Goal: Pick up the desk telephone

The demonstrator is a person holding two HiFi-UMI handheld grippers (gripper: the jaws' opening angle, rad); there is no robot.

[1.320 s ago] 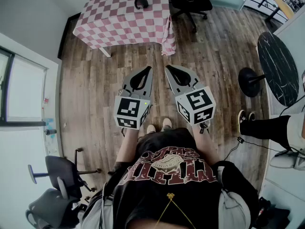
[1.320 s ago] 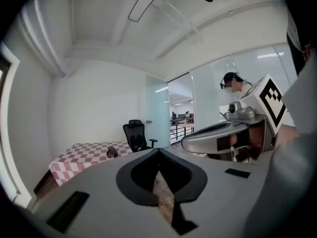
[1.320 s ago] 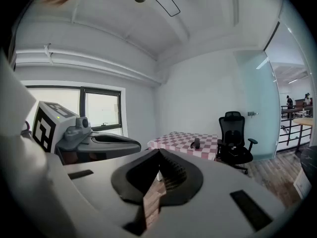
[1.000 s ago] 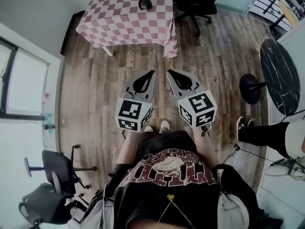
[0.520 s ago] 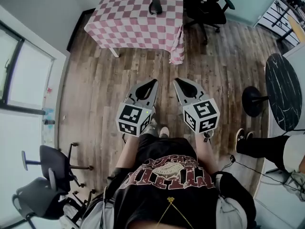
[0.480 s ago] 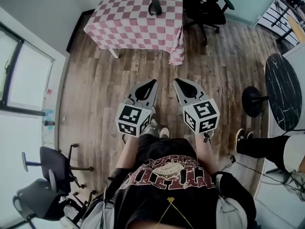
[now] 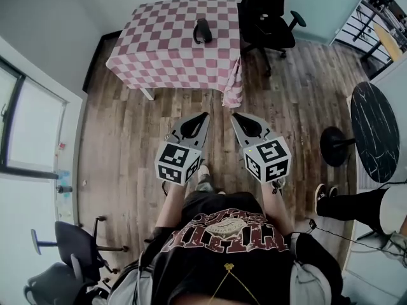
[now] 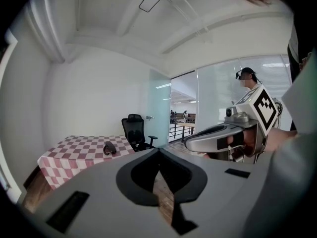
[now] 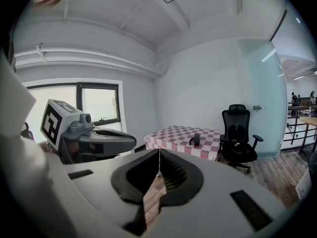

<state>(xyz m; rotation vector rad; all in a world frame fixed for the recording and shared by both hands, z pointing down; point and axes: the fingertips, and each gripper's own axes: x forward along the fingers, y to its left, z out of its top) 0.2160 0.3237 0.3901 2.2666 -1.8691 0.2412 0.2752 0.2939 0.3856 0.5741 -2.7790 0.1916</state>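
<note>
Both grippers have come nearer the checked table (image 7: 152,62) as the person walks up to it. The left gripper (image 7: 203,115) and right gripper (image 7: 234,117) are closed and empty, held out front, likely to be ready. The desk telephone (image 7: 202,30) sits on the table's far side, well apart from both.

Bare floor (image 7: 178,103) at frame centre lies open up to the table (image 7: 146,49); a black office chair (image 7: 264,16) crowds its upper-right corner.

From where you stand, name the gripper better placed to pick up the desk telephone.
Left, narrowly: the telephone lies almost straight ahead of the left gripper; the right gripper sits further aside. Both are far off.
</note>
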